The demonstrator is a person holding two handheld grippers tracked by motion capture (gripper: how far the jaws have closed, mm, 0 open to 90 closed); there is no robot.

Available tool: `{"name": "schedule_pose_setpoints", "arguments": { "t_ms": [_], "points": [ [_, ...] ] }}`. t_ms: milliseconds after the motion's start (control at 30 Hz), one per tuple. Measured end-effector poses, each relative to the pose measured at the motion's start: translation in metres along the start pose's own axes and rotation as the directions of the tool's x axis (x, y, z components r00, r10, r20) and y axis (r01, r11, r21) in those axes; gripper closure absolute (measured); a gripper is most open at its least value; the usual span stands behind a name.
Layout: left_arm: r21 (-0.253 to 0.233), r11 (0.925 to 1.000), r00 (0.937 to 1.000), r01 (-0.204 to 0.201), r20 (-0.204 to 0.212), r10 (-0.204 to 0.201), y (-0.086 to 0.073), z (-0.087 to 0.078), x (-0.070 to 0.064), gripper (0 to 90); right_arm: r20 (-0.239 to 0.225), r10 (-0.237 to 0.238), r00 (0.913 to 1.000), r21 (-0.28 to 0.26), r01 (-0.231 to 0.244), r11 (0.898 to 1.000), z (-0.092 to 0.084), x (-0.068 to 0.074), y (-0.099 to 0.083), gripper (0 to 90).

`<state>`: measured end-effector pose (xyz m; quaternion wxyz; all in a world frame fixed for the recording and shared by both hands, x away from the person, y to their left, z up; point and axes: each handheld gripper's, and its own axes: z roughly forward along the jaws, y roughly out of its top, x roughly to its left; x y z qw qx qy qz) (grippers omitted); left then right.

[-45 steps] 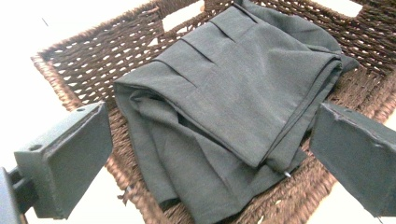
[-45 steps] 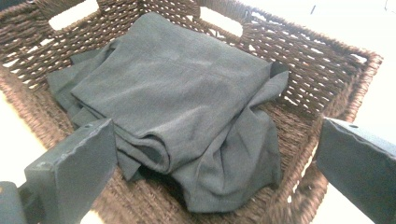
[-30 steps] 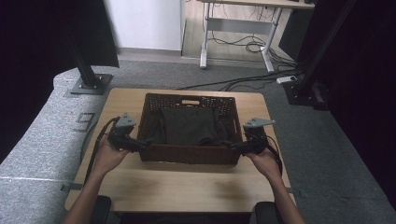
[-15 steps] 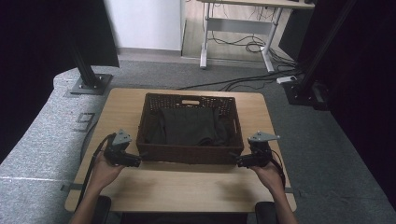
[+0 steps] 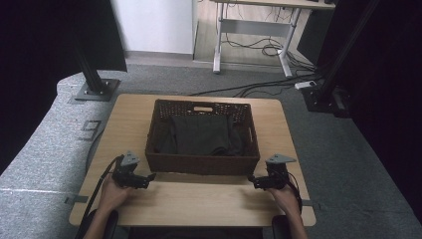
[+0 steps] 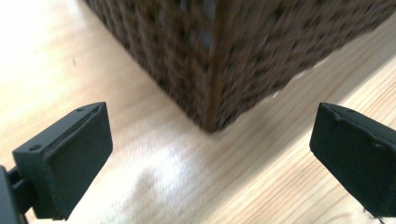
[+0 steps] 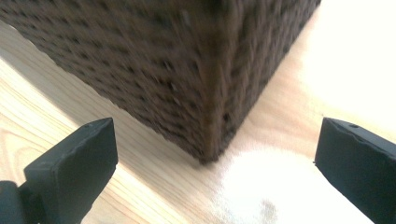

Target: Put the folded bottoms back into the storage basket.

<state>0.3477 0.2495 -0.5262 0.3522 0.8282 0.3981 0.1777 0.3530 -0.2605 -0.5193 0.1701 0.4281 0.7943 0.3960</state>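
A dark brown woven basket (image 5: 201, 163) stands in the middle of the wooden table (image 5: 199, 199), with dark folded cloth (image 5: 200, 134) inside it. My left gripper (image 5: 148, 178) rests just off the basket's near left corner (image 6: 212, 70), open, nothing between its jaws. Off the near right corner (image 7: 210, 93) sits my right gripper (image 5: 252, 180), also open and empty. Both point inward at the corners from a short gap.
Grey carpet surrounds the table. Black stand bases sit on the floor at the far left (image 5: 94, 89) and far right (image 5: 323, 99). A desk frame (image 5: 251, 30) with loose cables stands farther back. Bare table surface lies in front of the basket.
Both grippers have let go of the basket's sides and drawn back toward the near table edge. The basket now stands by itself.
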Motion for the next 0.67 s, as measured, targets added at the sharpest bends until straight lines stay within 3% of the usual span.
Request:
{"name": "schedule_pose_setpoints", "arguments": {
  "t_ms": [167, 233, 333, 433, 667],
  "points": [
    [0.056, 0.9984, 0.9999, -0.011, 0.006, 0.011, -0.011, 0.012, 0.0, 0.0, 0.013, 0.005, 0.9999, 0.029, -0.005, 1.0, 0.011, -0.002, -0.015, 0.0],
    [0.082, 0.996, 0.9994, -0.034, -0.001, 0.034, -0.013, 0.017, -0.003, 0.0, 0.017, 0.005, 0.9998, 0.044, -0.005, 0.999, 0.016, -0.002, -0.021, 0.0],
    [0.083, 0.9961, 0.9995, -0.031, 0.009, 0.03, -0.013, 0.018, -0.003, 0.0, 0.015, -0.015, 0.9998, 0.072, 0.014, 0.997, 0.023, 0.001, -0.029, 0.0],
    [0.095, 0.9955, 0.9997, -0.002, 0.025, 0.0, -0.013, 0.019, -0.001, 0.0, 0.029, -0.056, 0.998, 0.095, 0.053, 0.994, 0.025, 0.005, -0.029, 0.0],
    [0.095, 0.9955, 0.9998, 0.004, 0.019, -0.006, -0.014, 0.018, -0.001, 0.0, 0.028, -0.055, 0.9981, 0.095, 0.052, 0.994, 0.025, 0.005, -0.029, 0.0]
  ]
}}
